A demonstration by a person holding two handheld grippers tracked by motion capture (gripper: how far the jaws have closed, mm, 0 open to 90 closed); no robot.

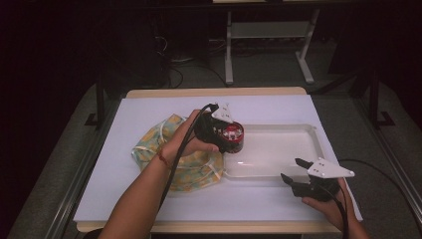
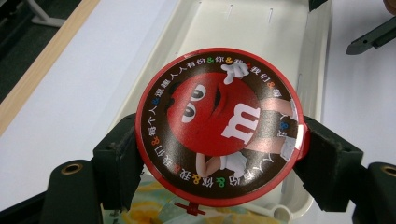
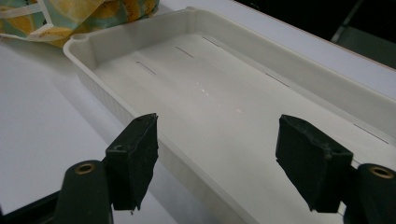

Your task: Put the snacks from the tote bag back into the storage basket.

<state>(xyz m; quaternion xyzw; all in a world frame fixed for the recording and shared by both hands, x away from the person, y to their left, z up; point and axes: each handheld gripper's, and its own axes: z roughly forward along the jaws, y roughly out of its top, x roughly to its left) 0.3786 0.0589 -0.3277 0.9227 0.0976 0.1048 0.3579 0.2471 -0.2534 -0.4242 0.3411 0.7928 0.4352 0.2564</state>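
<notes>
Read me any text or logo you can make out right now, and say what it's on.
"m": big white letter on the red character on the round red lid clamped in the left gripper.
Ring of small Chinese characters with coloured "&" signs around that lid's rim: too small to quote reliably.
White tray and yellow patterned cloth: no text.

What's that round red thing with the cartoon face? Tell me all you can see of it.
It is a round candy tub with a red rim and a dark lid printed with a red cartoon character, a white "m" and a ring of coloured lettering. It looks like plastic and the lid is on. The left gripper clamps it at both sides, above the near end of the white tray.
</notes>
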